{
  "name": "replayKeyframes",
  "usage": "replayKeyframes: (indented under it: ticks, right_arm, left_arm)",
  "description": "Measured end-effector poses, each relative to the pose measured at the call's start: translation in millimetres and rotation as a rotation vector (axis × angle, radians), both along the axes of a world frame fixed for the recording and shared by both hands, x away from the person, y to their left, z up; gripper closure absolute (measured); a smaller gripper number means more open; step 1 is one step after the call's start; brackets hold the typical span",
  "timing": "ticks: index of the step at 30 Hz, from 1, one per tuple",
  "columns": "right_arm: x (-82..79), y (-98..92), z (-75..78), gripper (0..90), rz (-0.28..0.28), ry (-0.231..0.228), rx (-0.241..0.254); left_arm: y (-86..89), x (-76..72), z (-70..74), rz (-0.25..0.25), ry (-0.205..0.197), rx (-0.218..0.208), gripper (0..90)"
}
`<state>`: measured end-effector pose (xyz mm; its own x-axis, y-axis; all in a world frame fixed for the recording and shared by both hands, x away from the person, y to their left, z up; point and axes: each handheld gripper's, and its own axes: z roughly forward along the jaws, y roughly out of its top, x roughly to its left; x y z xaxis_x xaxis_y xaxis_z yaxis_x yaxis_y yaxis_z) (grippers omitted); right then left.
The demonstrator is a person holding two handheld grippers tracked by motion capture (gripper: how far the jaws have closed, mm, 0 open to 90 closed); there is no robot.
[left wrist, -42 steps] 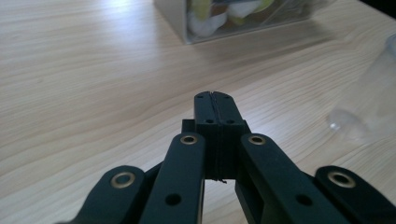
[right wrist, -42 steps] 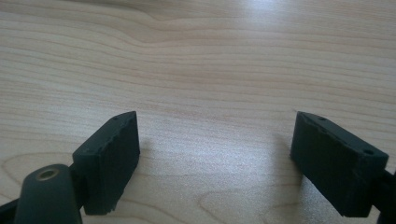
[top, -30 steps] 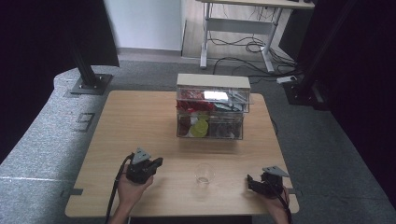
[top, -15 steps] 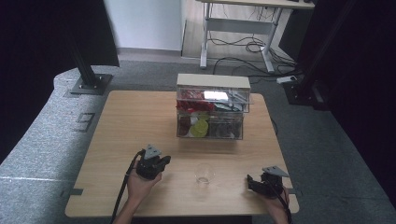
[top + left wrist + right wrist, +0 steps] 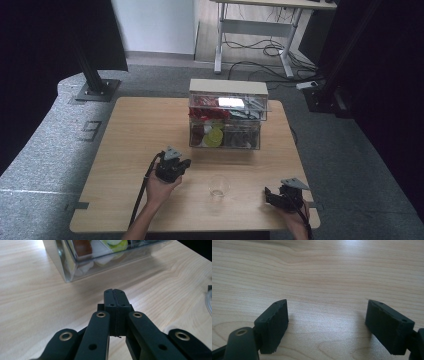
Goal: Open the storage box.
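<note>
My left gripper (image 5: 181, 164) hovers over the wooden table (image 5: 130, 130) left of centre, held in a hand; in the left gripper view its jaws (image 5: 115, 293) are pressed together with nothing between them, aimed at the clear box (image 5: 82, 257). My right gripper (image 5: 270, 195) rests near the front right edge, and in the right gripper view it (image 5: 327, 322) stands wide open over bare wood. A small clear glass cup (image 5: 218, 186) stands between the two grippers. The clear plastic box (image 5: 225, 122) at the table's middle back holds red, yellow and dark items.
The box has a beige lid (image 5: 228, 86) at its back. A desk frame with cables (image 5: 260, 47) stands on the floor beyond the table. Black stand feet (image 5: 96, 90) flank the table's far corners.
My left gripper has moved forward and to the right, toward the clear box. The right gripper has stayed in place.
</note>
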<state>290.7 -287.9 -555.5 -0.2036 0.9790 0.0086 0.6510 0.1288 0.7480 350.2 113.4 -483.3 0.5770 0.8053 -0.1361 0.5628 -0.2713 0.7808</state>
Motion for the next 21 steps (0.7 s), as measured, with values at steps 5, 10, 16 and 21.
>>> replayKeyframes:
  ticks: [5,10,16,21]
  right_arm:
    - [0.0,-0.3,0.0,18.9,0.001,0.0,0.003]
    - [0.0,-0.5,0.0,18.9,0.001,0.001,0.005]
    - [0.1,-0.5,0.0,18.9,0.0,0.001,0.005]
    - [0.1,-0.5,0.0,18.9,-0.001,0.002,0.005]
  left_arm:
    - [-5.9,9.4,0.5,0.006,-0.002,0.01,90.0]
    - [-8.8,16.4,0.4,0.016,-0.012,0.018,90.0]
    - [-10.1,24.7,-0.1,0.027,-0.017,0.003,90.0]
    - [-12.7,29.2,-1.2,0.024,-0.013,0.008,90.0]
